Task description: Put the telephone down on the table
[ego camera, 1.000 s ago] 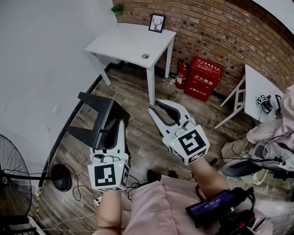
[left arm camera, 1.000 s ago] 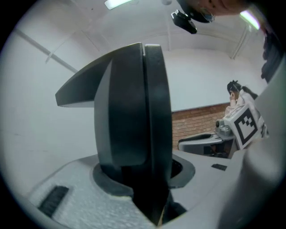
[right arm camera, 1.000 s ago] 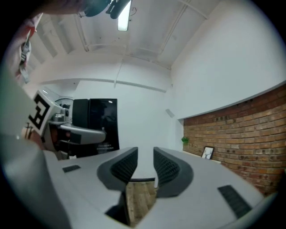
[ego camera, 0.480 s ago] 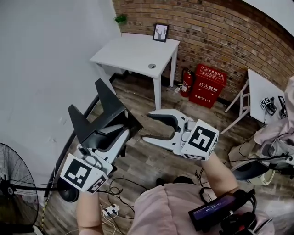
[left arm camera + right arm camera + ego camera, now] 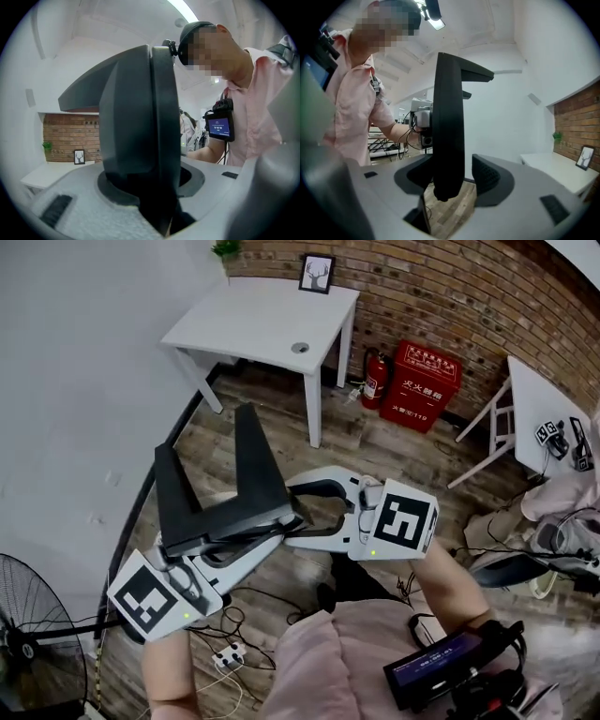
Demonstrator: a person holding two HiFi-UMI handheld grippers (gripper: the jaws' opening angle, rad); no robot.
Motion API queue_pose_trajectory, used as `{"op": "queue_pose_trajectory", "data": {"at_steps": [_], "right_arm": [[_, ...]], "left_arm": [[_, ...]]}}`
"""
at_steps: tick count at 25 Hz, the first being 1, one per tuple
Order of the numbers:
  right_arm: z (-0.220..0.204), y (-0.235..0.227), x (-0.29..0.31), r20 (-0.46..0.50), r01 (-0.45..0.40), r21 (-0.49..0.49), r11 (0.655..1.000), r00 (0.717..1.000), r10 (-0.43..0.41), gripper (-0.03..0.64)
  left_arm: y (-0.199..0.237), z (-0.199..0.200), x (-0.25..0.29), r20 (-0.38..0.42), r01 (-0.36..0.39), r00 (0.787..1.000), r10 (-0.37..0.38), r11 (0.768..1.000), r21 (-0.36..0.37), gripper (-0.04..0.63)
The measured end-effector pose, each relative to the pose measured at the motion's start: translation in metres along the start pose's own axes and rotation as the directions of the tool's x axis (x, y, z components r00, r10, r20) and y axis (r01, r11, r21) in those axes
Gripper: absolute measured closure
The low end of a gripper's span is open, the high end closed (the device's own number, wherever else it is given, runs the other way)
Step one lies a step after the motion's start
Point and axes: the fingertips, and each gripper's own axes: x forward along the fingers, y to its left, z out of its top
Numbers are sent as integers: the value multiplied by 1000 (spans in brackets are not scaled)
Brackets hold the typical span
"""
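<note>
The left tongs [image 5: 267,538] are clenched on the black telephone [image 5: 246,493] at its base bar. In the left gripper view, both jaws press against the dark body [image 5: 140,131], which fills the gap between them.

The right tongs [image 5: 305,514] are released. In the right gripper view, one upright limb of the telephone [image 5: 449,126] stands between the spread jaws. It lies close to one jaw, possibly touching it, and is clear of the other.

The telephone is held in the air above the wooden floor [image 5: 375,456], with its two limbs pointing away from the person. It is well apart from the white counter [image 5: 253,320].

The counter carries a framed deer picture [image 5: 317,274] at its far edge. A fire extinguisher [image 5: 374,379] and a red cabinet [image 5: 422,381] stand just beside the counter, against the brick wall [image 5: 450,296].
</note>
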Motion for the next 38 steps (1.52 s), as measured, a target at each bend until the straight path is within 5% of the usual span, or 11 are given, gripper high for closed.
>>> {"op": "queue_pose_trajectory", "data": {"at_steps": [2, 12, 28, 38], "right_arm": [[-11, -13, -2, 3, -38, 12, 999, 999, 38, 422], [-40, -116, -1, 24, -85, 84, 993, 996, 83, 443], [-20, -246, 10, -7, -81, 13, 997, 997, 81, 445], [-60, -314, 80, -48, -49, 106, 993, 997, 54, 445]], "left_arm": [[13, -12, 15, -39, 19, 999, -19, 1000, 2, 426], [109, -35, 72, -107, 57, 992, -65, 996, -75, 426], [232, -7, 112, -49, 51, 997, -52, 998, -32, 425], [324, -61, 94, -25, 103, 994, -107, 987, -122, 425]]}}
